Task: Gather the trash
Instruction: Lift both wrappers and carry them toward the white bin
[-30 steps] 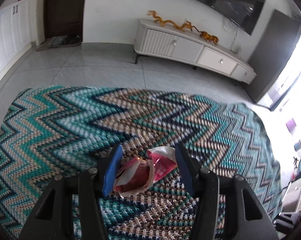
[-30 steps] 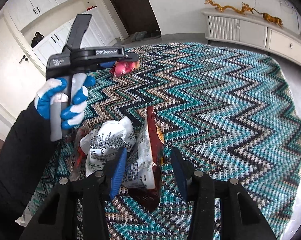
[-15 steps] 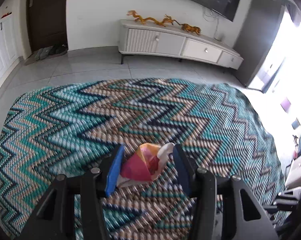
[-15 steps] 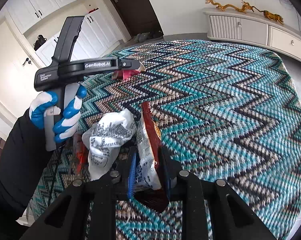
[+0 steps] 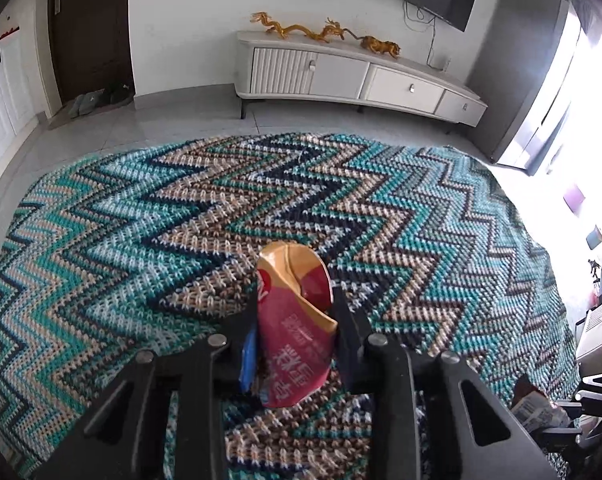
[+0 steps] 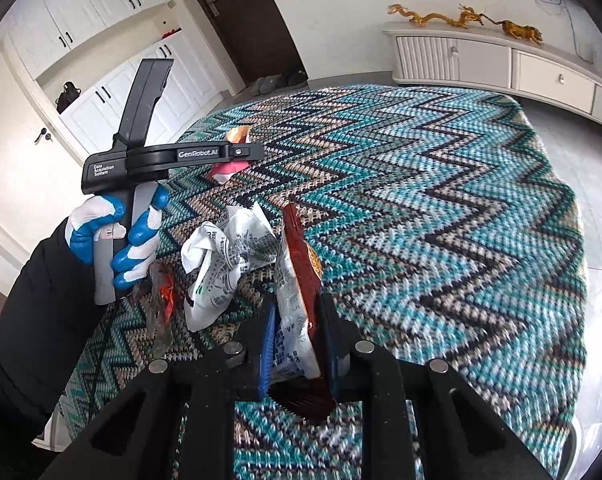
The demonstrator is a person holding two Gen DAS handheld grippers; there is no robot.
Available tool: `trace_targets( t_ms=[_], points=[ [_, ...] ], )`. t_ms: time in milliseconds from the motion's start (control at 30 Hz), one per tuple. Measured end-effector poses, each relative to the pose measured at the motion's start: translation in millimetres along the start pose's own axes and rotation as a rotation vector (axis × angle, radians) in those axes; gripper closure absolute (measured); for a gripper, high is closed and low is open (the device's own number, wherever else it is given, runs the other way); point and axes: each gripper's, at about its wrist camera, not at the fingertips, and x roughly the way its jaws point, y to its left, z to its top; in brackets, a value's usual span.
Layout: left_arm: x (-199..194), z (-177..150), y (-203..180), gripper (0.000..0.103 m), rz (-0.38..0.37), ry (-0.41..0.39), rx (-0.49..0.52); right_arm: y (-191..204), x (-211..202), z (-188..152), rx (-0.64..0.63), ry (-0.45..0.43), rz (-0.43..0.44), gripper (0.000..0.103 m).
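Both grippers are closed on trash. My left gripper (image 5: 295, 340) pinches a crumpled red and tan snack wrapper (image 5: 295, 328) printed with white characters; the wrapper stands up between the jaws, its curled top above the fingertips. My right gripper (image 6: 297, 340) clamps a flattened dark red and white printed snack bag (image 6: 299, 292) by its lower half, the upper part rising free above the jaws.

In the right wrist view, my gloved left hand (image 6: 117, 236), white and blue, grips the black handle of the other tool off to the left.

More trash lies on the teal, tan and navy zigzag-knit cloth (image 6: 441, 208) that covers the table: a crumpled white wrapper with black print (image 6: 225, 264) just beside the held bag, and a clear wrapper with red marks (image 6: 161, 304) near my gloved hand.

I judge all of these to be light, thin and crinkly. They crush easily and could slide out of a shallow pinch, so a hold across a bunched fold seems safest. The knit cloth looks soft and may snag a fingertip scraped along it.

Open cloth spreads ahead and to the right. The table's far edge drops to a pale tiled floor (image 5: 173, 120).
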Motion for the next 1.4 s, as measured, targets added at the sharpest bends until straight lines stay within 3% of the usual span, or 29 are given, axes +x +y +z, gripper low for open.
trace_targets(
  t_ms=[400, 733, 1067, 1400],
  points=[
    [-101, -18, -20, 0.073, -0.014, -0.136, 0.010, 2, -66, -31, 0.042, -0.107, -0.021, 0.085],
    [-190, -51, -71, 0.073, -0.055, -0.231, 0.042, 28, -150, -56, 0.047, -0.260, -0.054, 0.085],
    [-246, -85, -153, 0.073, -0.154, -0.286, 0.122, 18, -229, -99, 0.104, -0.414, -0.085, 0.085],
    [-236, -98, -275, 0.073, -0.291, -0.241, 0.280, -19, -298, -139, 0.194, -0.539, -0.162, 0.085]
  ],
)
